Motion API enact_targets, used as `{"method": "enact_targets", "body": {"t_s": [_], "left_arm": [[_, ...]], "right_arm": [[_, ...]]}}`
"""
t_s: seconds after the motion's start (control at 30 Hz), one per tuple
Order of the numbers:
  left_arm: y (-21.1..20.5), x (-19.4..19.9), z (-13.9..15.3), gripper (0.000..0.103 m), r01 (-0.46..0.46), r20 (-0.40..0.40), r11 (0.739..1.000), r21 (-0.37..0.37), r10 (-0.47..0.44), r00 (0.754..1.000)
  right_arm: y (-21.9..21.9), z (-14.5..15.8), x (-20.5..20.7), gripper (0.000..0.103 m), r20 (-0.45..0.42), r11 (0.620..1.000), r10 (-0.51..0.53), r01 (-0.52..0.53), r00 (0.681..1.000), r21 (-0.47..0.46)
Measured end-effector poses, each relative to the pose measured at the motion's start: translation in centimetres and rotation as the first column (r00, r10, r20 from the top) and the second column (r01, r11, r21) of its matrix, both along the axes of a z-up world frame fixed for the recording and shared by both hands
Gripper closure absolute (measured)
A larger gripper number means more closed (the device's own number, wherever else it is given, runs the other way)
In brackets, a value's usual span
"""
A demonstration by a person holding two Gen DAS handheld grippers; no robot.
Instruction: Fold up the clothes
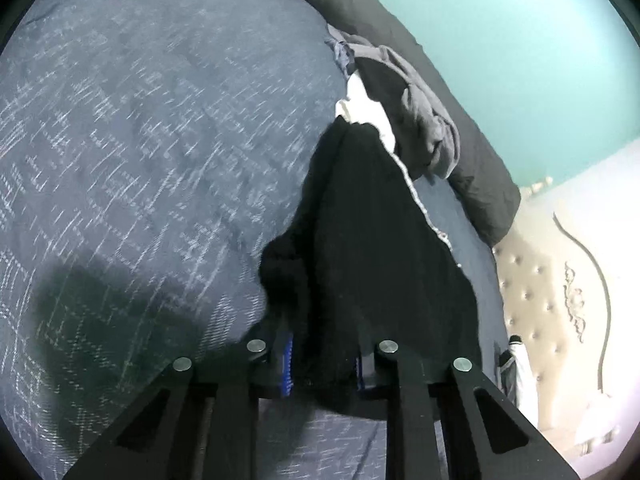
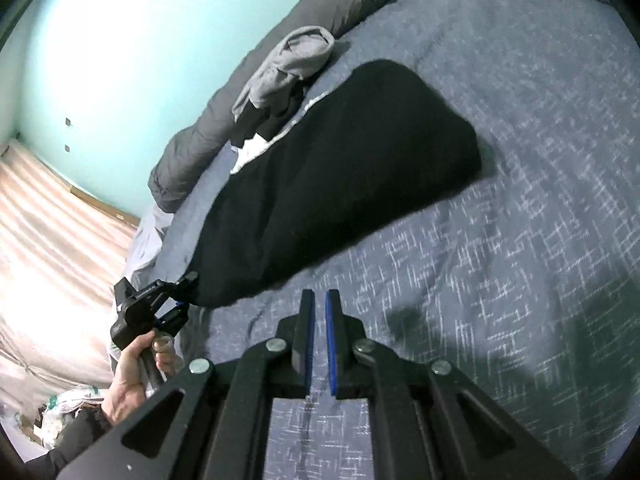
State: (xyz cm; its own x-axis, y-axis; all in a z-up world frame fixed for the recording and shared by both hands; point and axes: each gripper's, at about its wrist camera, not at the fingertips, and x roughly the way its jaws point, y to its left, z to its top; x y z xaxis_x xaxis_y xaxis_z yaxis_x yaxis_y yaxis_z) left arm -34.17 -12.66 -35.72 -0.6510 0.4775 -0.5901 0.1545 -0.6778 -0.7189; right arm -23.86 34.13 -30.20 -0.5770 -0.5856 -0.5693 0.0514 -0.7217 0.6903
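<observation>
Right wrist view: left tool (image 2: 188,296) grasps the black garment (image 2: 340,168), tilted downward; right tool (image 2: 318,344) clenched, empty.

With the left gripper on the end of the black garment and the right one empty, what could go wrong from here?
1. The left gripper holds only the bunched end of the black garment; pulling may slip it out or wrinkle it.
2. The garment's far edge lies against the grey clothes pile, so dragging could catch it.
3. The right gripper is shut and holds nothing, so the free side may fold unevenly.
</observation>
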Motion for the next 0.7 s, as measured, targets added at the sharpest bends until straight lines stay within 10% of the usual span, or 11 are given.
{"method": "enact_targets", "body": {"t_s": [0.4, 0.7], "left_arm": [[10.3, -2.1, 8.7, 0.084, 0.201, -0.155, 0.971, -0.128, -0.22, 0.963], [26.3, -3.5, 11.8, 0.084, 0.453, -0.201, 0.872, -0.186, -0.485, 0.851]], "right_arm": [[1.9, 0.2, -0.3, 0.099, 0.009, 0.998, -0.03, 0.03, 1.0, -0.059], [5.2, 0.9, -1.0, 0.099, -0.007, 0.992, -0.099, 0.098, 0.995, -0.085]]}}
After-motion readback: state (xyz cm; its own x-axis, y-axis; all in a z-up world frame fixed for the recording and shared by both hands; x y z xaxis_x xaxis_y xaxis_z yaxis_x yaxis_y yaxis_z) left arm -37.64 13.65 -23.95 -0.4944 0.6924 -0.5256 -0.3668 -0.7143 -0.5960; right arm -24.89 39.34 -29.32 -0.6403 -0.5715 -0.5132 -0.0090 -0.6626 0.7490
